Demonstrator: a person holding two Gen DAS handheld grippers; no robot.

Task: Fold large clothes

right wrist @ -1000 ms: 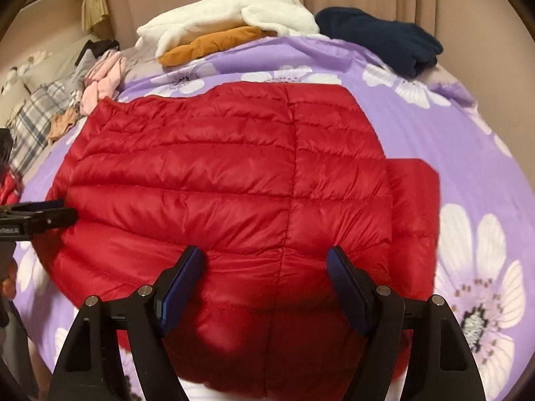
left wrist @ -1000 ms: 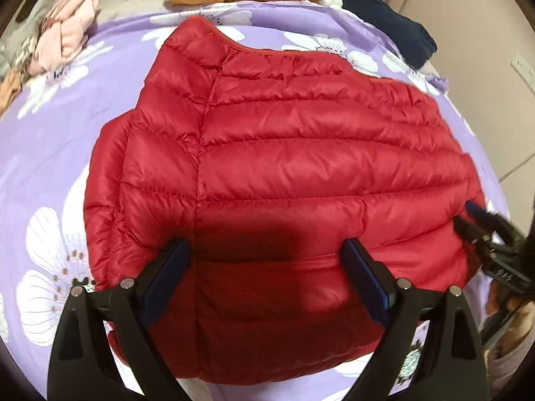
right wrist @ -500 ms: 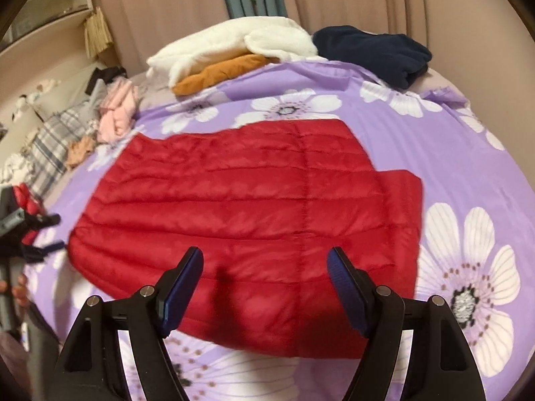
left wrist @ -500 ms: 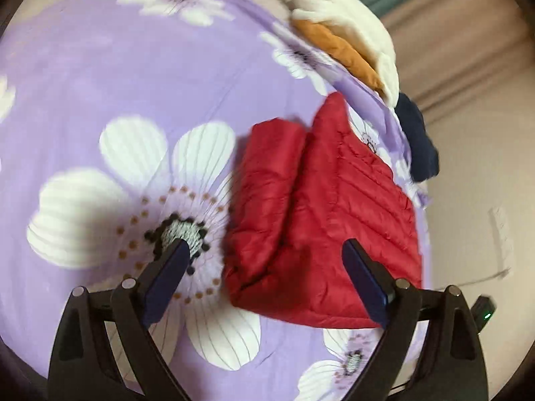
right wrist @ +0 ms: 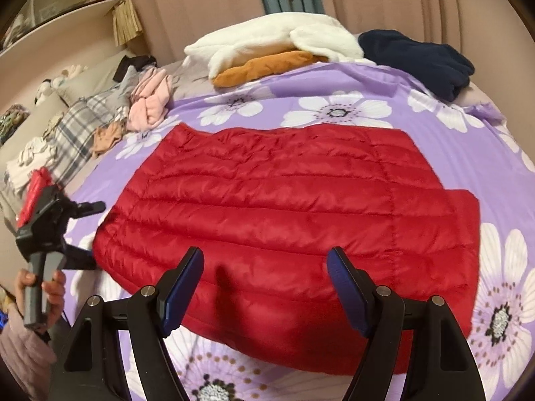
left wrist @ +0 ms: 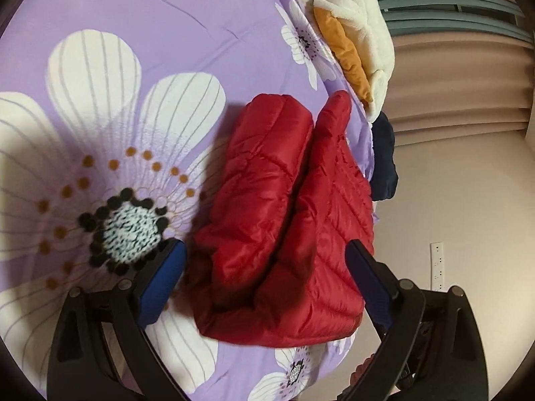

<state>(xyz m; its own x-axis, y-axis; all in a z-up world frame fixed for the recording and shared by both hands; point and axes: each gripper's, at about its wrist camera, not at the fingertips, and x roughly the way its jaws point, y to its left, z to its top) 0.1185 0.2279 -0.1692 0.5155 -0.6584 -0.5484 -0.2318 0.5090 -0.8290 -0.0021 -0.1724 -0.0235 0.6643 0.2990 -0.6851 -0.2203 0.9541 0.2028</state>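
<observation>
**A:** What borders the red quilted jacket (right wrist: 284,210) in the right wrist view, reading left to right?

**B:** At the bed's left edge, a heap of plaid, grey and pink clothes (right wrist: 110,117). Below it a hand (right wrist: 43,297) grips the left claw (right wrist: 83,234), its fingers apart, the lower one just beside the jacket's left edge and nothing between them. The jacket lies flat across the middle of the purple flowered bedcover (right wrist: 468,147), one folded part jutting out on its right side. Along the far edge: a white fleece (right wrist: 277,38) over an orange garment (right wrist: 264,67), then a navy garment (right wrist: 418,56) towards the far right corner.

**B:** And the right claw (right wrist: 265,287)?

**A:** It hovers above the jacket's near edge, fingers apart and empty. Nothing lies on the jacket.

**A:** In the left wrist view?

**B:** The jacket's bunched end (left wrist: 284,227) sits between the spread fingers (left wrist: 164,280), unclamped.
</observation>
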